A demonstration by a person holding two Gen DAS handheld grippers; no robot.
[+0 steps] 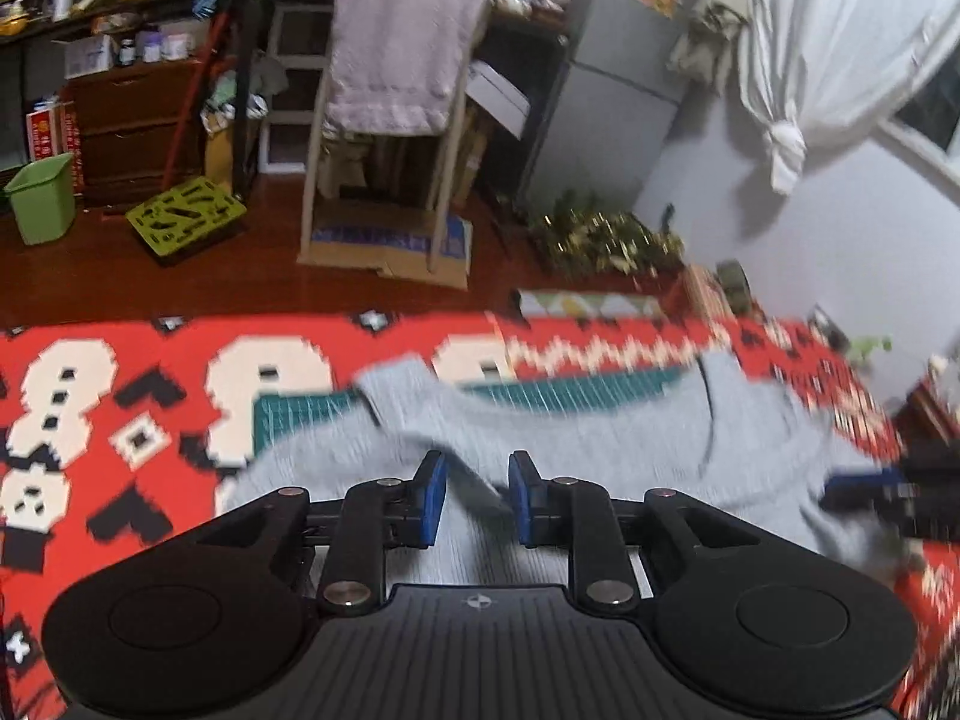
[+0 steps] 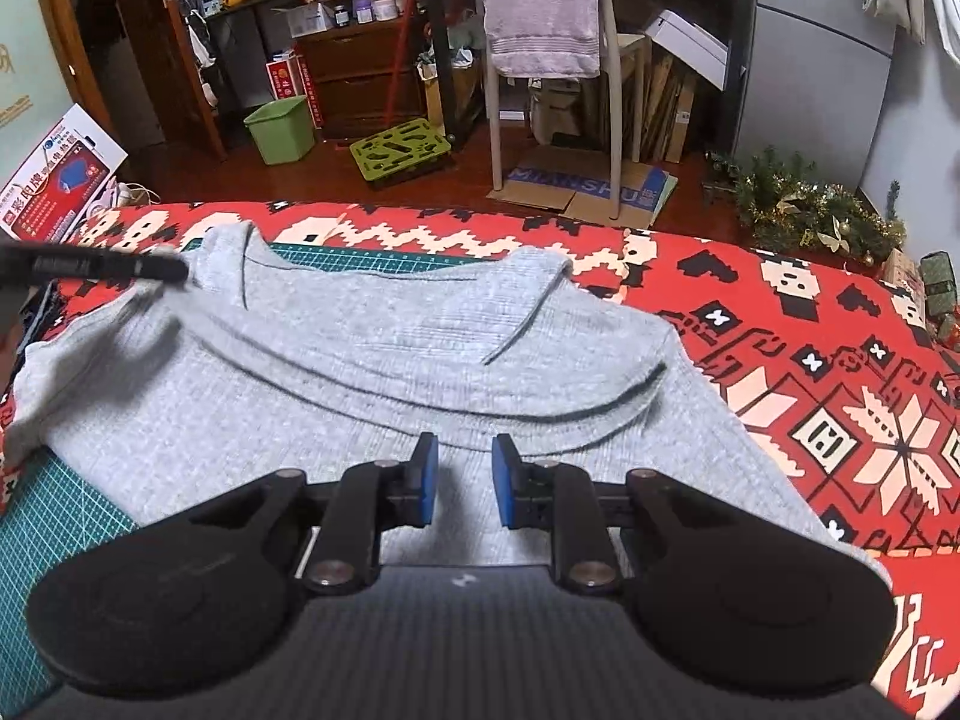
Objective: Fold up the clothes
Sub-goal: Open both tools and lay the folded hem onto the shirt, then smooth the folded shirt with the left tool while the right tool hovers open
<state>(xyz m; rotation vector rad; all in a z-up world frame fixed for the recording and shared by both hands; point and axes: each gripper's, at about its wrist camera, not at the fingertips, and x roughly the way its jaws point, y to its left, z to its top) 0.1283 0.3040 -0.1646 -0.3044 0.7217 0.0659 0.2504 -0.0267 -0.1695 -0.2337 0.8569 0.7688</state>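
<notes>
A grey knit garment (image 1: 600, 450) (image 2: 360, 360) lies spread on a green cutting mat (image 2: 360, 255) over a red patterned blanket (image 2: 840, 360). Its far part is folded over, leaving a curved fold line across the middle. My left gripper (image 1: 478, 492) hovers open over the garment's left side, with a raised ridge of cloth running between its blue pads (image 1: 433, 498). In the right wrist view it appears as a blurred dark shape (image 2: 120, 267) at the garment's far left corner. My right gripper (image 2: 465, 483) is open just above the near cloth, by the fold line, and shows blurred at the left view's right edge (image 1: 888, 498).
Beyond the blanket's far edge is a wooden floor with a white chair draped with a towel (image 2: 540, 6), flattened cardboard (image 2: 588, 192), a green bin (image 2: 279, 129) and a green crate (image 2: 399, 153). A printed box (image 2: 54, 180) stands at far left and tinsel greenery (image 2: 804, 204) at far right.
</notes>
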